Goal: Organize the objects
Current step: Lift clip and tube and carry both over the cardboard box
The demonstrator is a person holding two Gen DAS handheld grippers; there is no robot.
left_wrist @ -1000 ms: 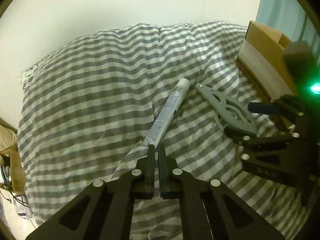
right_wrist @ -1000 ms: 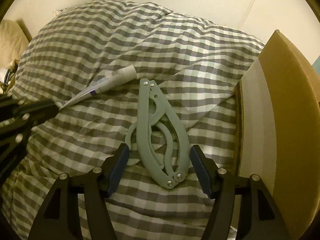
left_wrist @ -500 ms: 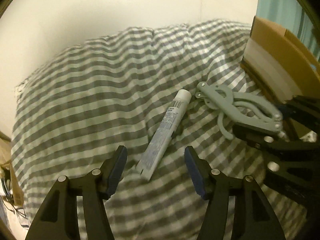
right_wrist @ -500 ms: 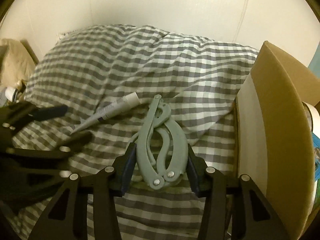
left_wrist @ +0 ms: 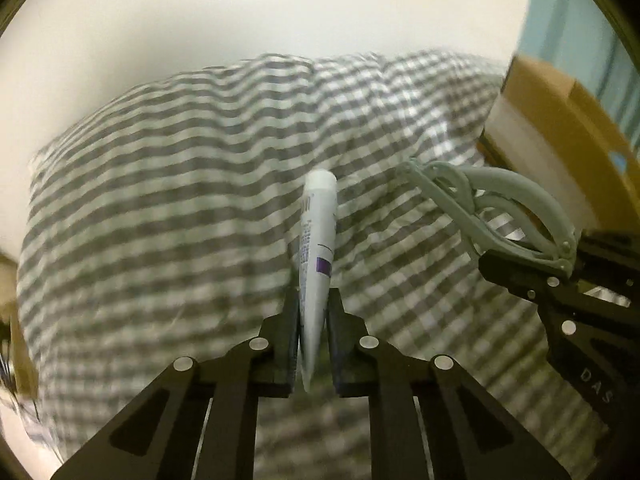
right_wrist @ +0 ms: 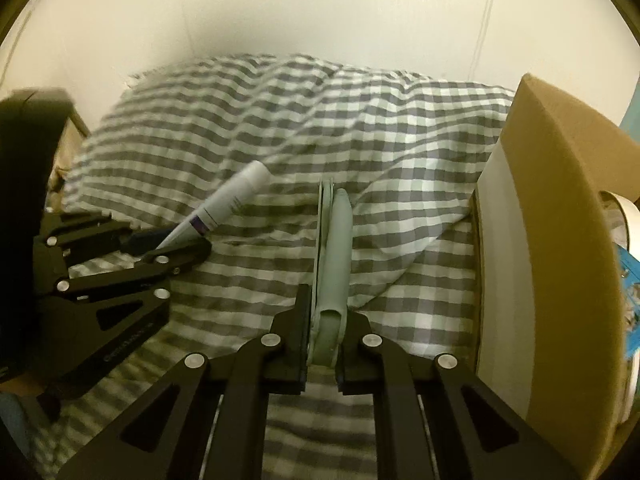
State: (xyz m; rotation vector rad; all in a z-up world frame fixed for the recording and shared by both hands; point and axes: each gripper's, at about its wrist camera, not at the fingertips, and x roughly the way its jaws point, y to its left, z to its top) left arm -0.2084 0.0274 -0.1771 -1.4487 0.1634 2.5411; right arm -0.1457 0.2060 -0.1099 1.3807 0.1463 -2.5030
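My left gripper point(left_wrist: 313, 300) is shut on the flat end of a white tube point(left_wrist: 317, 240) with a purple mark, held above the checked bedspread with its cap pointing away. My right gripper point(right_wrist: 324, 300) is shut on a pale green folding hanger point(right_wrist: 335, 248), held edge-on above the bed. In the left wrist view the green hanger point(left_wrist: 492, 208) and right gripper point(left_wrist: 560, 276) are at the right. In the right wrist view the tube point(right_wrist: 228, 204) and left gripper point(right_wrist: 160, 246) are at the left.
A grey and white checked bedspread point(right_wrist: 380, 128) covers the bed below both grippers. An open cardboard box point(right_wrist: 560, 240) stands at the right, with items inside; it also shows in the left wrist view point(left_wrist: 560, 120). A white wall point(left_wrist: 280, 8) is behind the bed.
My left gripper opened around the tube, then shut on it and lifted it. My right gripper closed on the green hanger and raised it off the bed, turning it edge-on.
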